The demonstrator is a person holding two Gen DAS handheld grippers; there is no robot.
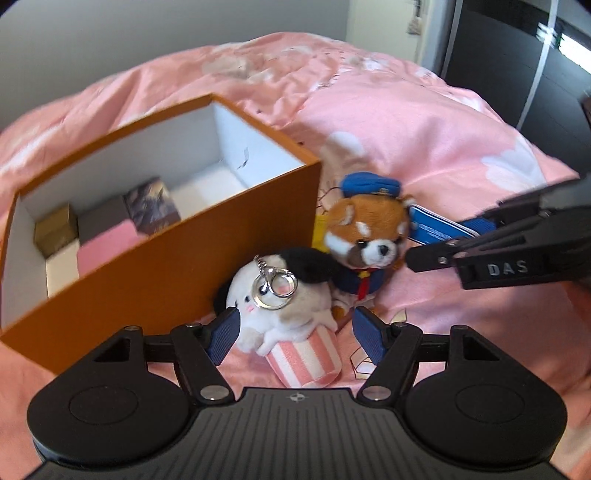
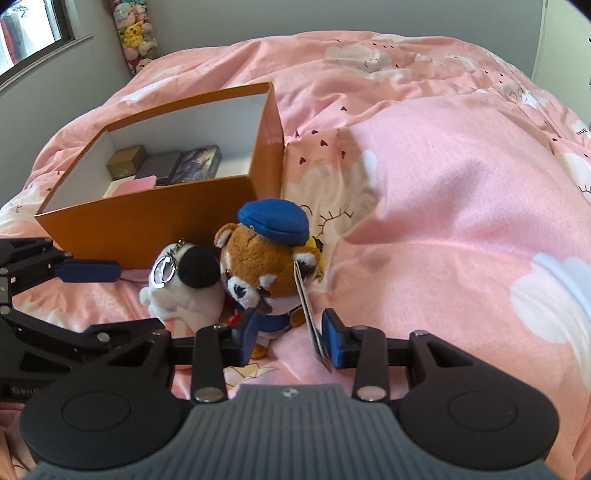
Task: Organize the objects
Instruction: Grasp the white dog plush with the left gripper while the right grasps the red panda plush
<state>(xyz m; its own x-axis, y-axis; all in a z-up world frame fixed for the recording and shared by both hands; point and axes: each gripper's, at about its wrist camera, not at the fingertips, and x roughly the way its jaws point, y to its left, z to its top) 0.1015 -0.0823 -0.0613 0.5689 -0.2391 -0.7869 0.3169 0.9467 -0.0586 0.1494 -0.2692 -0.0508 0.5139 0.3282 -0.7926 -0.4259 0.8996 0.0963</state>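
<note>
An orange box (image 1: 166,254) (image 2: 155,214) with a white inside lies on the pink duvet and holds several small boxes (image 1: 110,221) (image 2: 166,166). Two plush toys lie beside it. A white and black plush in a striped cup (image 1: 291,314) (image 2: 184,291) carries a key ring (image 1: 275,288). A red panda plush with a blue cap (image 1: 365,236) (image 2: 266,266) has a hang tag (image 2: 310,317). My left gripper (image 1: 293,332) is open, its jaws on either side of the white plush. My right gripper (image 2: 290,336) is open around the panda's lower body and tag.
The pink patterned duvet (image 2: 443,184) covers the whole bed in soft folds. A column of plush toys (image 2: 135,33) hangs at the far wall by a window. A dark wardrobe (image 1: 517,55) stands beyond the bed.
</note>
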